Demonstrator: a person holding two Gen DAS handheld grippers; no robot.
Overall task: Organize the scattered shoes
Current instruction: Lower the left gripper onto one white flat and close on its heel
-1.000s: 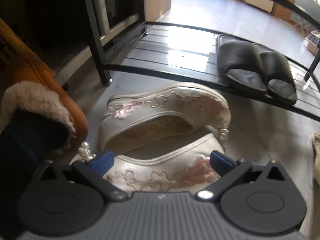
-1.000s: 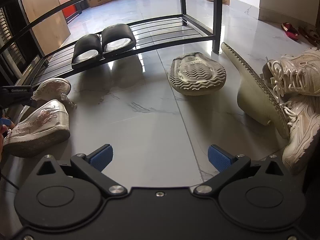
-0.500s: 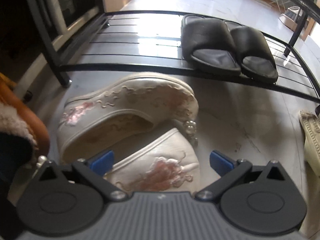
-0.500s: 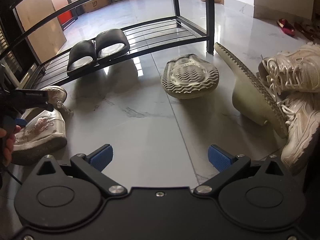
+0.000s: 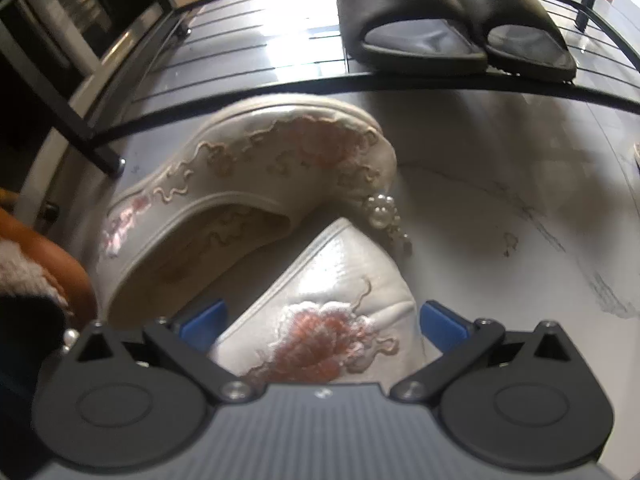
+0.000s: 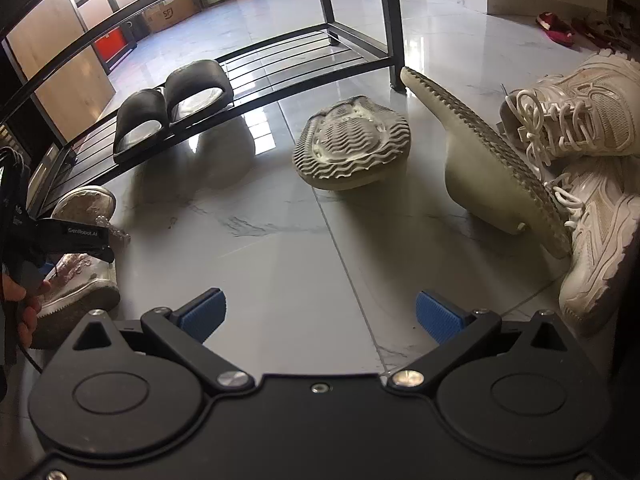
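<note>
Left tongs [image 5: 322, 320] spread wide, straddling the toe of the near embroidered shoe [image 5: 332, 320] but not yet closed on it. Its mate, the far embroidered shoe [image 5: 248, 184], tipped on its side just behind, pearl ornament [image 5: 382, 210] hanging at the toe, both on the floor [image 5: 500, 208] close to the shoe rack [image 5: 400, 80]. Right tongs [image 6: 320, 314] also released, holding nothing, hovering over bare floor tile. Farther on the right: one beige slipper [image 6: 352, 152] turned sole up, another beige slipper [image 6: 492, 168] leaning on edge against two white sneakers [image 6: 588, 184], one sneaker piled on the other. Farthest, a pair of black slides [image 5: 448, 28] set neatly side by side on the lowest shelf of the rack. So, by judgement, only a small part done: one pair stored, three pairs left on the floor. Probably the embroidered pair next, starting with a grasp of the near one.
</note>
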